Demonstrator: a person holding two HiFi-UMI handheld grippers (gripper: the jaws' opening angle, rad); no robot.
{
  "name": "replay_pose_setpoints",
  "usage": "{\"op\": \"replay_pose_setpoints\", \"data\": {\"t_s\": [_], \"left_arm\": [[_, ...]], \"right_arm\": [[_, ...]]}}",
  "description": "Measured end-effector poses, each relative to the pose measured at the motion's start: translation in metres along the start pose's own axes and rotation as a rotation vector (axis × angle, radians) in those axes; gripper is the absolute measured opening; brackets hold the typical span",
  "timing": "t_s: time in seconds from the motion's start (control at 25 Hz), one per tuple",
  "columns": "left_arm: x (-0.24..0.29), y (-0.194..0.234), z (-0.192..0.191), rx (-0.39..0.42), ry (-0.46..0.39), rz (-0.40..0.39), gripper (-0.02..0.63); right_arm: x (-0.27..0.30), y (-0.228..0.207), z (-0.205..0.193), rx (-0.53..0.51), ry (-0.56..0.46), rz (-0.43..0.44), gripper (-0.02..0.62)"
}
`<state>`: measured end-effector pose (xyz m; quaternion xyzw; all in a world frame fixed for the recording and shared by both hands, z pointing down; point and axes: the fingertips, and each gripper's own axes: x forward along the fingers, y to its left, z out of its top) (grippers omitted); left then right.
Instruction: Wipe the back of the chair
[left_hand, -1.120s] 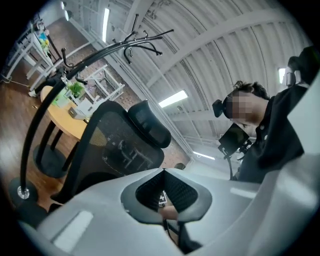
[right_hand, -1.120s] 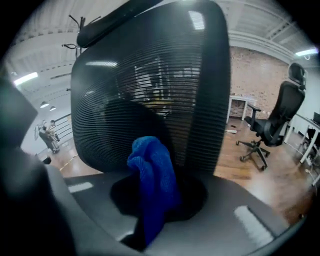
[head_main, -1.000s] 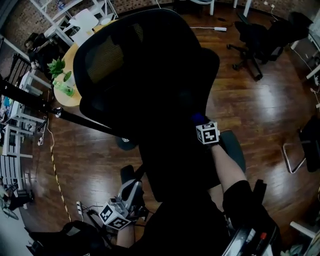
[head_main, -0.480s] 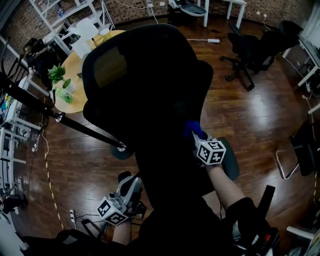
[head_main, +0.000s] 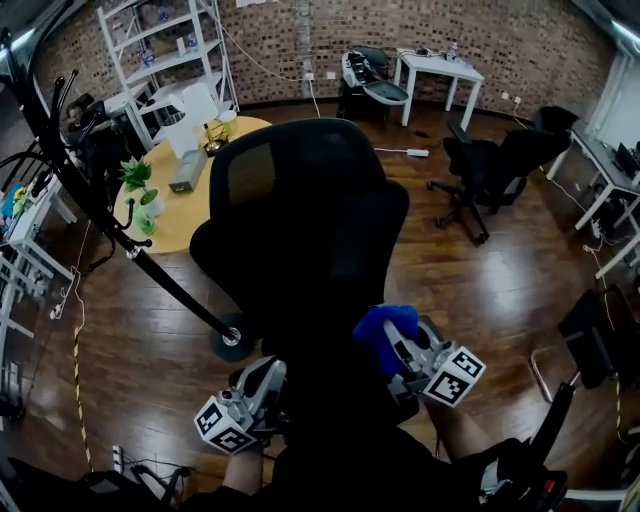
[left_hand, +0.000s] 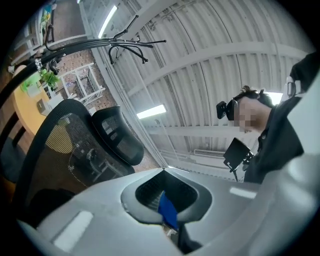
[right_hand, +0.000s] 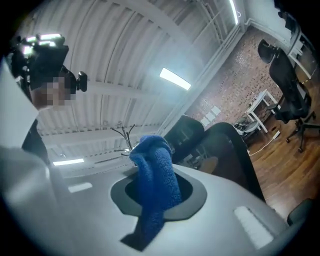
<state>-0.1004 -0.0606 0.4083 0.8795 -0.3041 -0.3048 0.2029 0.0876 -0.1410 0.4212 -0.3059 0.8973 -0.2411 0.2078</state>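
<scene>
Black chair back (head_main: 300, 230) stands upright at centre, long axis vertical, rear face toward the person. Right gripper (head_main: 392, 338) is clamped on a bunched blue cloth (head_main: 383, 325) at the back's lower right edge. Left gripper (head_main: 266, 376), jaws together, sits low left of it.

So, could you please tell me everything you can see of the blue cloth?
The cloth is bright blue, nubby like microfibre. It is bunched into a fold and clamped in the jaws of the right gripper, a rounded end sticking out past them and a narrow tail trailing behind. In the head view it lies low by the chair back; whether it touches it, I cannot tell.
</scene>
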Motion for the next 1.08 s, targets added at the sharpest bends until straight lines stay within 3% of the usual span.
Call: {"op": "replay_pose_setpoints", "data": {"t_s": [0.16,0.44,1.08], "left_arm": [[0.004,-0.012,-0.004,0.004,-0.011,-0.019,-0.008],[-0.002,-0.019,-0.004,0.012,-0.020,-0.015,-0.008],[-0.014,-0.035,-0.018,0.025,-0.005,0.019,-0.008]], "right_arm": [[-0.016,0.003,-0.007,0.045,0.011,-0.008,0.035],[-0.014,0.025,-0.005,0.016,0.013,0.042,0.035],[-0.033,0.032,0.005,0.045,-0.042,0.060,0.035]]}}
